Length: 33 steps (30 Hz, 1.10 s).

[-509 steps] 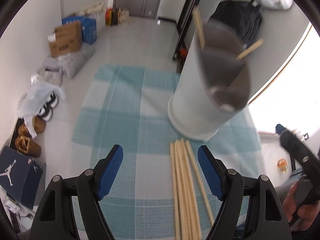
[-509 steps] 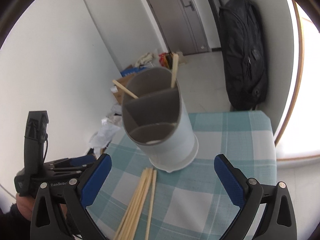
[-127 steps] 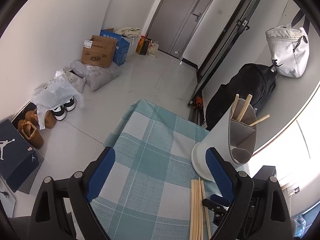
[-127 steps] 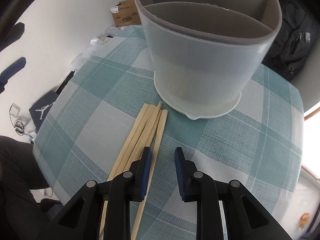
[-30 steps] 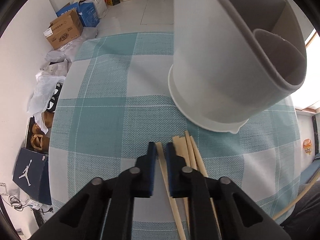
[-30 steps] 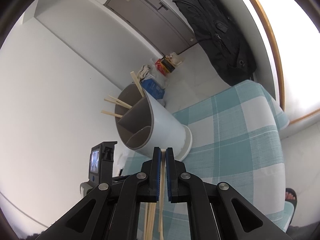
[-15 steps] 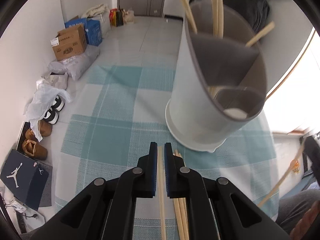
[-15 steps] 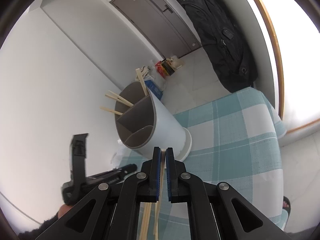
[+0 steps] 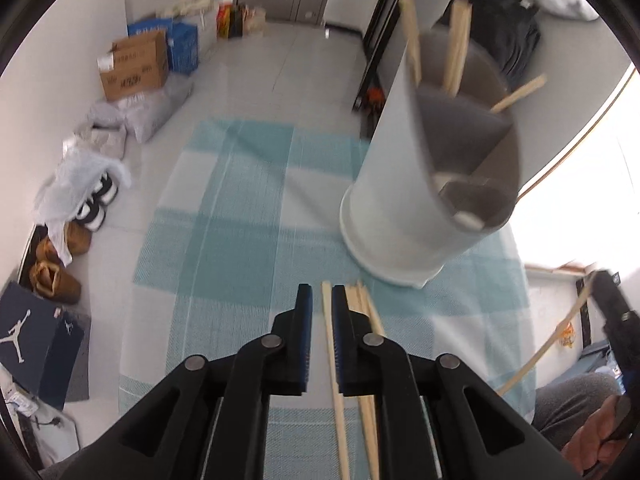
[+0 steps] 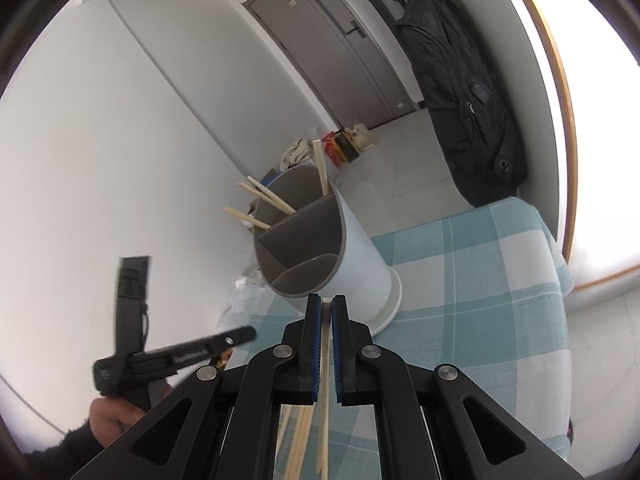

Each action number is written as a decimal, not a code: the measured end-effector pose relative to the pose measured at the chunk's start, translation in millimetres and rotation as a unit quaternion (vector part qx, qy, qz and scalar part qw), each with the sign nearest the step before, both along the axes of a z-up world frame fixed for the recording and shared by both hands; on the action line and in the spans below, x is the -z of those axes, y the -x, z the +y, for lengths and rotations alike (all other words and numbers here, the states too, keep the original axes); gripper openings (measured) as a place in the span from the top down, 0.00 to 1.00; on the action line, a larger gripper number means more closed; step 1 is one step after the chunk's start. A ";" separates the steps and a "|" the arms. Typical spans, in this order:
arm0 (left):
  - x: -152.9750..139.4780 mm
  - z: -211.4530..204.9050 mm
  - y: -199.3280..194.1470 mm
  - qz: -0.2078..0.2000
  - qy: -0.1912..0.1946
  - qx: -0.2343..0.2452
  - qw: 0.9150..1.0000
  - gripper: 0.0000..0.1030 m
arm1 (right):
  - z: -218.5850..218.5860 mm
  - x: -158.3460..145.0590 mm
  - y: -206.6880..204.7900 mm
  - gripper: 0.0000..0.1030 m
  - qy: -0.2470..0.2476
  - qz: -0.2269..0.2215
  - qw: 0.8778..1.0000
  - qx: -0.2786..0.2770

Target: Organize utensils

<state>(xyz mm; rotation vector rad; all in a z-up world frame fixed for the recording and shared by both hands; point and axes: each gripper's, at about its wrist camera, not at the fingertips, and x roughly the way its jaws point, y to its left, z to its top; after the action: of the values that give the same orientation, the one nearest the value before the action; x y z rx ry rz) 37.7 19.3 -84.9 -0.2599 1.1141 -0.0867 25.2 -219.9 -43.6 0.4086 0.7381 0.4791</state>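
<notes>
— Over the checked surface (image 9: pixel 248 208) the right tool (image 10: pixel 326 310) pinched one chopstick (image 10: pixel 325 392); the left tool (image 9: pixel 318 300), just easing apart, straddled another chopstick (image 9: pixel 334 360).
— Risk?
— Thin stick might swivel, missing the holder (image 10: pixel 360 264).

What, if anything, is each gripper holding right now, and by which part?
The right gripper is clamped on one chopstick near its top end. The left gripper has just been opening; another chopstick lies between its jaws, no longer gripped.
</notes>
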 end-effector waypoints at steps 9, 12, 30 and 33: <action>39.2 -21.1 -19.5 0.042 -0.059 0.029 0.997 0.65 | -1.2 0.5 -6.0 0.96 0.002 -0.002 1.000 0.002; 45.9 -25.5 -25.2 0.051 -0.083 0.032 0.995 0.65 | -3.4 2.8 -8.9 0.96 -0.002 0.005 1.000 0.002; 44.4 -27.3 -28.2 0.048 -0.071 0.035 0.996 0.97 | -13.2 3.2 -12.2 0.96 -0.018 0.015 1.000 0.008; 35.8 -19.5 -23.9 0.022 -0.047 0.006 0.999 0.97 | -11.2 1.3 -9.8 0.96 -0.011 0.008 1.000 0.007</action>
<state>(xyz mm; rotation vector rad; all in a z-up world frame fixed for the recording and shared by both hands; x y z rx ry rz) 61.6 -0.2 -120.7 -0.1717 1.1607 -0.0380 35.0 -231.1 -44.9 0.4385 0.7465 0.4716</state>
